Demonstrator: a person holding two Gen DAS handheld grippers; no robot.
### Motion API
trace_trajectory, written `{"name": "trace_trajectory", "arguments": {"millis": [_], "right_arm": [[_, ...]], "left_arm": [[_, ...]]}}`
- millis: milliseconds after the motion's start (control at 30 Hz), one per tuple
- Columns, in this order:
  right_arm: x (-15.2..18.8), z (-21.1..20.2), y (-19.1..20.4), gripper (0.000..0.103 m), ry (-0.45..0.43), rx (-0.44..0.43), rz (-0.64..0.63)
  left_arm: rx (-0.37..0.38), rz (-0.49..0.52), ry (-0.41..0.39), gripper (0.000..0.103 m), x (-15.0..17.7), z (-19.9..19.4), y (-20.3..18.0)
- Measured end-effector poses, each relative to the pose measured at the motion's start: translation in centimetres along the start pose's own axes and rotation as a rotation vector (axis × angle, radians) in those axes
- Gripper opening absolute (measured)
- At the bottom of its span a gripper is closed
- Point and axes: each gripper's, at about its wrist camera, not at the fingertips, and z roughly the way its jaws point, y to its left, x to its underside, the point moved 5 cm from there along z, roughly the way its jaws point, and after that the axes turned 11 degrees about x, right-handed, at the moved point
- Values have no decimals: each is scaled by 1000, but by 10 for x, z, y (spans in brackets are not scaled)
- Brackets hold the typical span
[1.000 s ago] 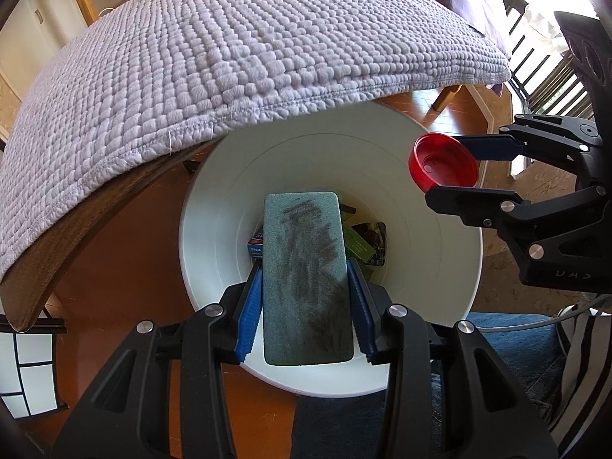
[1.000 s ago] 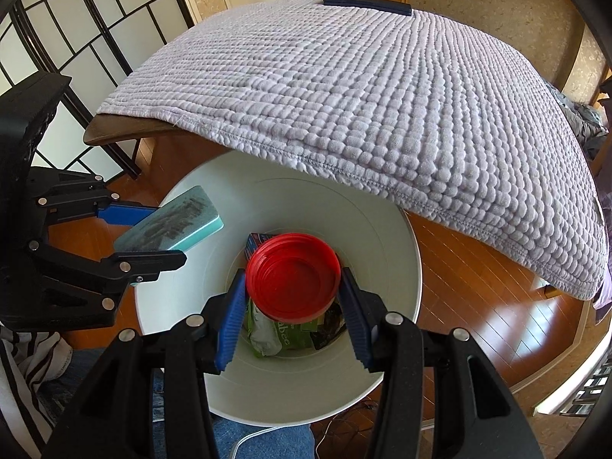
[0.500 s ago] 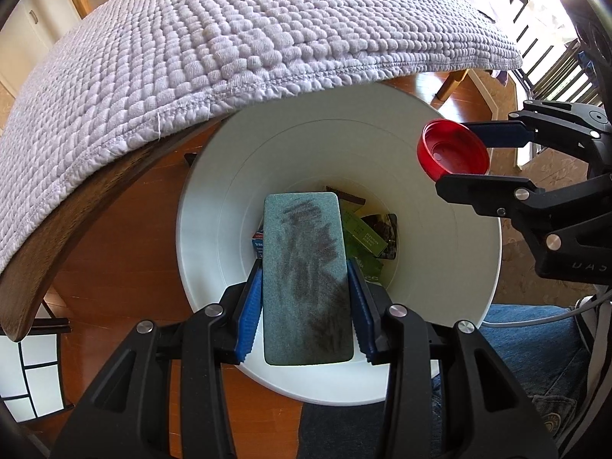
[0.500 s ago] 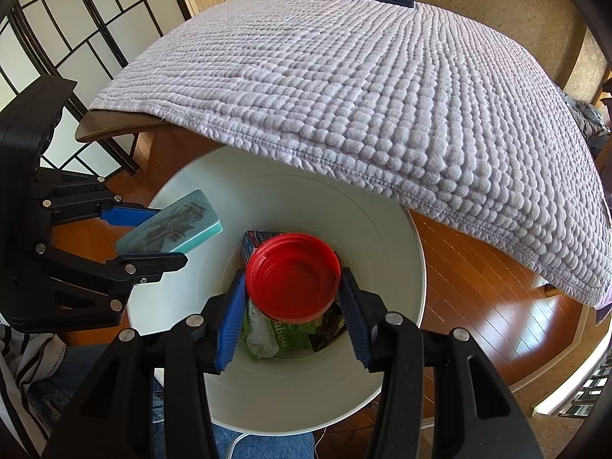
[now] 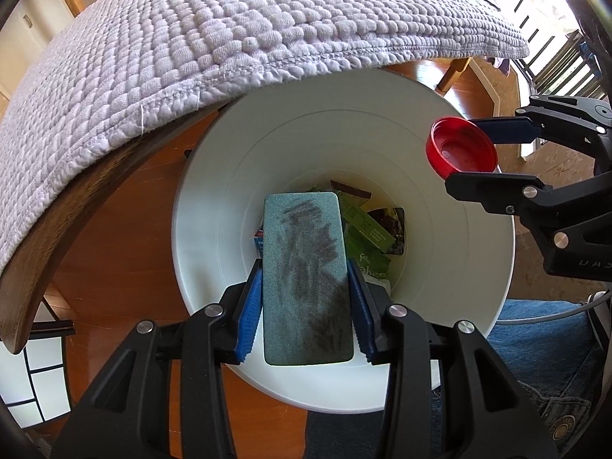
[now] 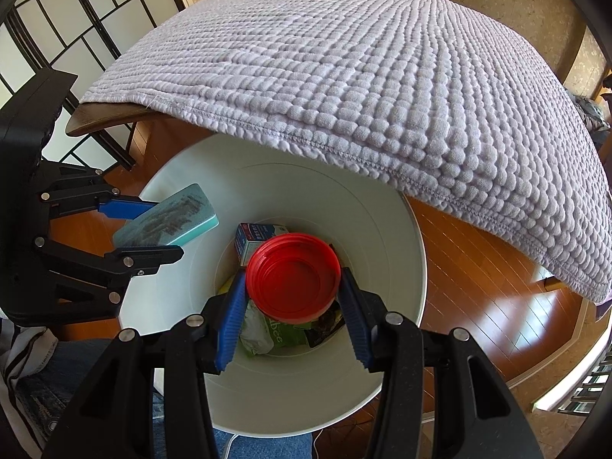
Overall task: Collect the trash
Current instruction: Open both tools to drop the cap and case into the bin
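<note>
My left gripper (image 5: pixel 306 287) is shut on a dirty green sponge (image 5: pixel 306 279) and holds it over the open white trash bin (image 5: pixel 440 306). My right gripper (image 6: pixel 292 294) is shut on a red plastic lid (image 6: pixel 292 275), also above the bin (image 6: pixel 382 229). Each gripper shows in the other view: the right one with the lid (image 5: pixel 461 151) at the bin's right rim, the left one with the sponge (image 6: pixel 168 222) at the bin's left rim. Green wrappers (image 5: pixel 367 237) and a small blue and white box (image 6: pixel 256 239) lie at the bin's bottom.
A table under a lilac quilted cloth (image 5: pixel 229 30) overhangs the far side of the bin; its dark wooden edge (image 5: pixel 46 237) curves down the left. Wooden floor (image 6: pixel 478 279) surrounds the bin. A paper screen (image 6: pixel 76 30) stands at left. The person's jeans (image 5: pixel 535 344) are at the near side.
Both grippers have come lower and closer over the bin with sponge and lid still held. More of the bin's inside and its trash shows.
</note>
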Motion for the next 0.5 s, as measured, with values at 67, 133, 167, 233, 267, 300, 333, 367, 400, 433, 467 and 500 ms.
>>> {"name": "trace_trajectory", "arguments": {"millis": [67,133,167,233,267,300,333,367,400,433,467,500], "right_arm": [[0,1,0,47,0,0,0],[1,2,1,47,1,-1,0],[2,3,2,47,1,-1,-1],[2,4,2,47,3,-3,-3],[3,4,2,47,3,-3,-4],[3,5,2,47,3,-3,-4],[3,5,1,47,4,-4,-5],[3,5,1,47,5,-4,-6],[2,5,0,47,6,-4,-6],[2,5,0,47,7,-4,-7],[2,5,-1,47,8,-5,-7],[2,4,-1,47,5,-10,-8]], "left_arm": [[-3,3,2,44,0,3,0],[-5,4,4,44,1,6,-2],[-5,5,5,44,-1,7,-3],[-5,5,6,44,-1,9,1],[-5,5,6,44,-1,9,1],[-5,6,8,44,-2,10,1],[-5,7,9,44,-2,11,1],[-6,8,11,44,-6,13,-1],[-7,9,12,44,-7,14,-1],[-8,9,13,44,-8,14,-2],[-9,11,13,44,-10,15,-4],[-15,16,6,44,-10,15,-5]]}}
